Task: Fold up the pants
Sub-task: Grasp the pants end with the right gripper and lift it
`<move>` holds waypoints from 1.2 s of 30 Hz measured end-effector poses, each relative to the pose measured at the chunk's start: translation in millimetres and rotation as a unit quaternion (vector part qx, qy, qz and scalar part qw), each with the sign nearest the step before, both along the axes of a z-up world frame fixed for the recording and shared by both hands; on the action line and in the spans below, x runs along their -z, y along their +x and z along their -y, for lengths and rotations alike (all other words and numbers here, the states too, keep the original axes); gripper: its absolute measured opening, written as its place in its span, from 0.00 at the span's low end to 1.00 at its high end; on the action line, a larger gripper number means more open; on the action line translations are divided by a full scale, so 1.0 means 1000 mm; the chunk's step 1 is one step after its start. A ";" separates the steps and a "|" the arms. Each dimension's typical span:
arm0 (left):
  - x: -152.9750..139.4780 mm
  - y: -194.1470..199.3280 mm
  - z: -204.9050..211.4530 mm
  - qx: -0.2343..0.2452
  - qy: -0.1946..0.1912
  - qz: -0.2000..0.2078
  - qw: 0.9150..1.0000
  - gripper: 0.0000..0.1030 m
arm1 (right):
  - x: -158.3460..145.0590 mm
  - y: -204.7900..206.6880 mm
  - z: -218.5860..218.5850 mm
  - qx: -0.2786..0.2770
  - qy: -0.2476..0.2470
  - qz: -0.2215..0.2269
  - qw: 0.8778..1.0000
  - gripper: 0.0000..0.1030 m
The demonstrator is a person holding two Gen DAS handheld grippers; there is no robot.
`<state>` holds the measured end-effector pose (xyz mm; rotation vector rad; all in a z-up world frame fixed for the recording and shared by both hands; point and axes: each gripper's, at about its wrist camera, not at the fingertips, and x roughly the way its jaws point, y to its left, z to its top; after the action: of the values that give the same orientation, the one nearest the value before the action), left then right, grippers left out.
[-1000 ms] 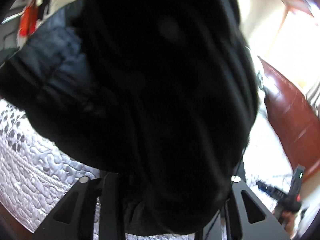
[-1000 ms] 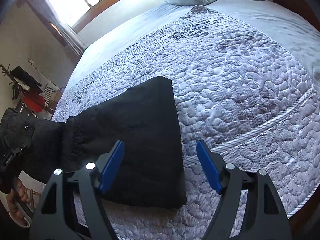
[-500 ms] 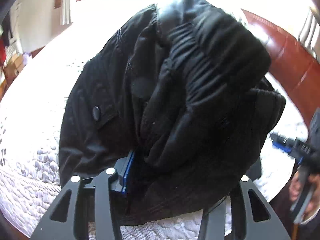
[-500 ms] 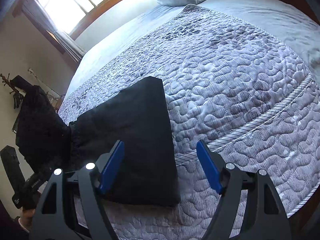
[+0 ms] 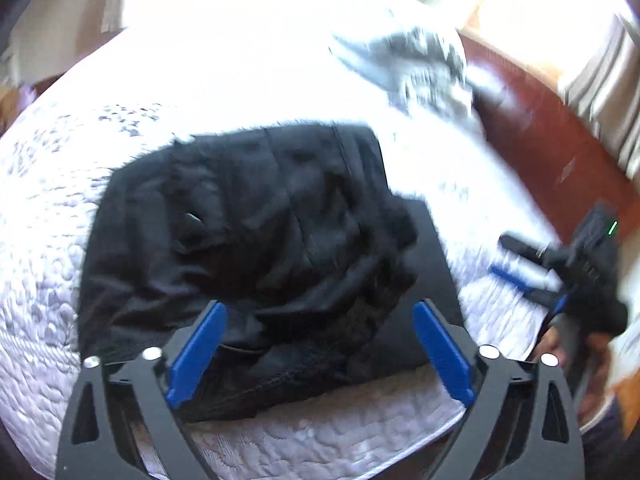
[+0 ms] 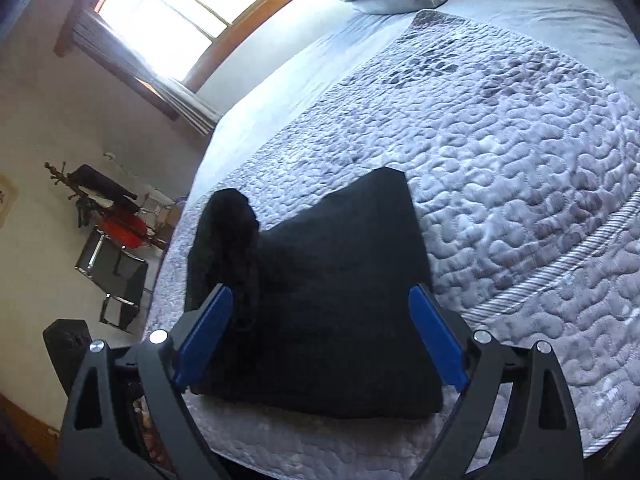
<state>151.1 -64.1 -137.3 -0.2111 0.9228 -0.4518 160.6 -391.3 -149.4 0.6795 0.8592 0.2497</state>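
Quilted bed (image 6: pixel 520 160), window behind. My left gripper (image 5: pixel 320 344) is wide open, holding nothing, pads straddling the rumpled top layer of the pants (image 5: pixel 248 240). Right gripper (image 6: pixel 320 344) also wide, empty, over the flat part. Pants sit near the bed edge, folded over; looks like smoothing comes next, imo.

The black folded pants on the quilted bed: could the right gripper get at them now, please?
Probably yes: the right gripper is open, and the black folded pants lie directly ahead between its fingers on the quilted bed, with nothing between.
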 end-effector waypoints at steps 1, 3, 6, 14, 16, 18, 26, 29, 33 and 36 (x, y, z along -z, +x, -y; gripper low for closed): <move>-0.002 0.000 -0.014 -0.021 -0.012 0.009 1.000 0.96 | -0.002 0.005 -0.004 -0.009 0.011 0.002 1.000 0.88; -0.004 0.003 -0.038 -0.063 -0.009 0.016 0.998 0.96 | -0.002 0.016 -0.015 -0.030 0.036 -0.002 0.999 0.88; -0.006 0.007 -0.057 -0.100 -0.004 0.011 0.995 0.96 | 0.003 0.039 -0.037 -0.065 0.065 -0.018 0.996 0.89; -0.009 -0.004 -0.105 -0.158 -0.006 0.044 0.986 0.96 | 0.020 0.079 -0.083 -0.129 0.103 -0.057 0.985 0.89; -0.012 -0.005 -0.108 -0.160 0.004 0.052 0.986 0.96 | 0.025 0.084 -0.091 -0.140 0.110 -0.069 0.982 0.90; -0.012 -0.004 -0.110 -0.160 0.018 0.059 0.985 0.96 | 0.030 0.089 -0.100 -0.145 0.108 -0.082 0.980 0.90; -0.004 -0.004 -0.112 -0.154 0.049 0.066 0.985 0.96 | 0.035 0.094 -0.127 -0.168 0.106 -0.088 0.976 0.88; 0.000 0.000 -0.117 -0.166 0.035 0.052 0.984 0.96 | 0.031 0.095 -0.134 -0.167 0.073 -0.084 0.980 0.45; 0.003 0.004 -0.124 -0.190 0.019 0.036 0.981 0.96 | 0.027 0.094 -0.129 -0.160 0.105 -0.079 0.978 0.29; 0.005 0.004 -0.128 -0.204 0.013 0.023 0.979 0.96 | 0.019 0.089 -0.130 -0.160 0.107 -0.069 0.979 0.28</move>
<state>155.4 64.3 -142.1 -0.3562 0.8132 -0.0640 249.2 -261.2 -168.5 0.7628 1.0861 0.5964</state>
